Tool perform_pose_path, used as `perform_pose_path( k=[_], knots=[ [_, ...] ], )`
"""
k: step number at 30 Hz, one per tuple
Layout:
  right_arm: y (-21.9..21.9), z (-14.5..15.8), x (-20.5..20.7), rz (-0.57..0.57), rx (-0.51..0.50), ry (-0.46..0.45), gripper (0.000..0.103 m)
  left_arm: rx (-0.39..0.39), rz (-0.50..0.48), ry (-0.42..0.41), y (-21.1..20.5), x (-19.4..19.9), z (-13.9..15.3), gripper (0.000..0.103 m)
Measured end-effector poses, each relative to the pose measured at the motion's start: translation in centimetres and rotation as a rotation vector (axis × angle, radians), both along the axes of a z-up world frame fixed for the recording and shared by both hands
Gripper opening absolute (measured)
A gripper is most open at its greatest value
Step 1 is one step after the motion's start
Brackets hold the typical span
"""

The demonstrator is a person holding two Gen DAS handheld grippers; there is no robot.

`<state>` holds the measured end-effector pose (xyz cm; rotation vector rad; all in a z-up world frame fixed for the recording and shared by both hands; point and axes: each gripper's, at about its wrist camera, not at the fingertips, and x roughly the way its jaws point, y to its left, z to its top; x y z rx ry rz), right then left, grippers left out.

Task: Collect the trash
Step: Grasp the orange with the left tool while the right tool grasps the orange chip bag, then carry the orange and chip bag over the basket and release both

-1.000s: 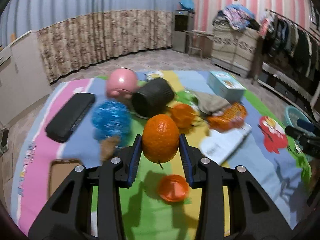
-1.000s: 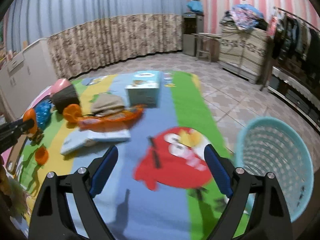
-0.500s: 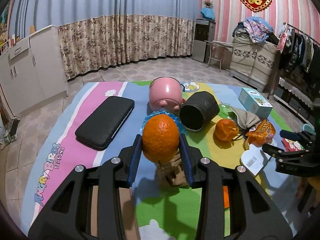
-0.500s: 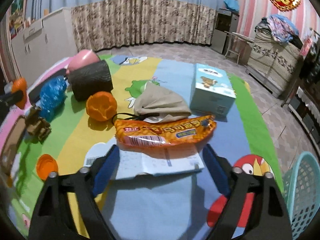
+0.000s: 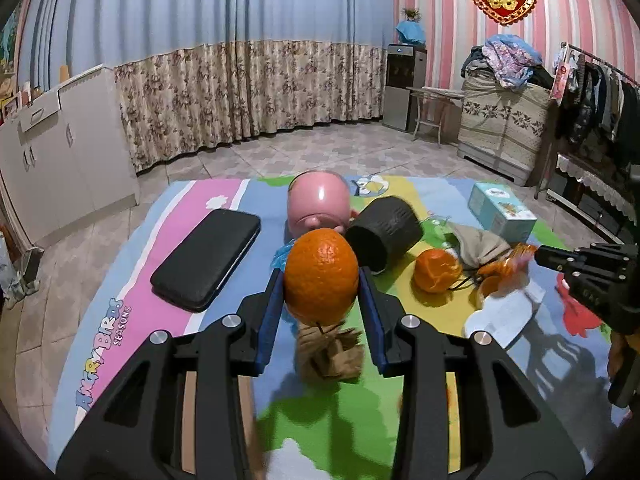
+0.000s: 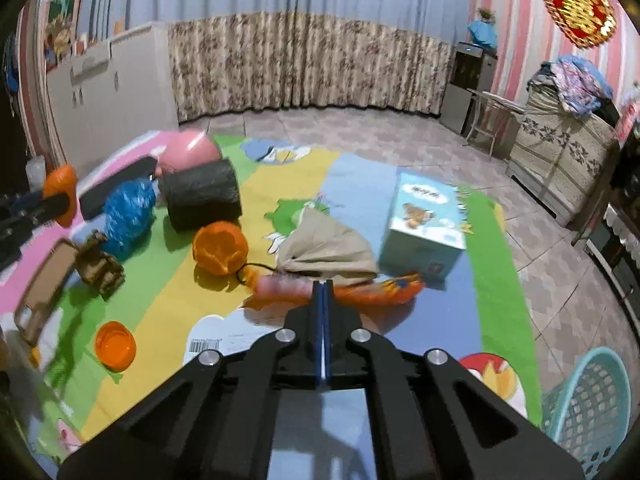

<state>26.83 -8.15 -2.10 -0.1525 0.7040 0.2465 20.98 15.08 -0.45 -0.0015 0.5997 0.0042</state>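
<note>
My left gripper is shut on a whole orange, held above the colourful play mat. My right gripper has its jaws pressed together on the edge of an orange snack wrapper, just in front of a beige pouch. In the left wrist view the right gripper comes in from the right with the wrapper at its tip. A peeled orange skin, a crumpled brown paper and a white printed sheet lie on the mat.
A teal mesh basket stands off the mat at the lower right. On the mat are a tissue box, a black cylinder, a pink bowl, a blue crumpled bag, a black case and a small orange cap.
My right gripper swung from the basket side to the snack wrapper and its wide jaws closed on it. The left gripper kept the orange and rose slightly, its view tilting up.
</note>
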Motion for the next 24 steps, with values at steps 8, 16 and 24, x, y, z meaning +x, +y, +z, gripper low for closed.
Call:
perform_pose_path(
  k=[8,16,24],
  knots=[
    [-3.6,0.4,-1.5,-0.003,0.051,0.042,0.002,0.004,-0.036,-0.037,-2.8,-1.0,1.5,0.036],
    [0.4,-1.6,-0.5,0.041,0.019,0.059,0.066,0.000,-0.022,-0.007,-2.0,-0.7,0.4,0.036],
    [3.1,-3.6,2.4,0.067,0.008,0.136,0.011,-0.009,0.015,0.015,0.3,-0.6,-0.5,0.036]
  ],
)
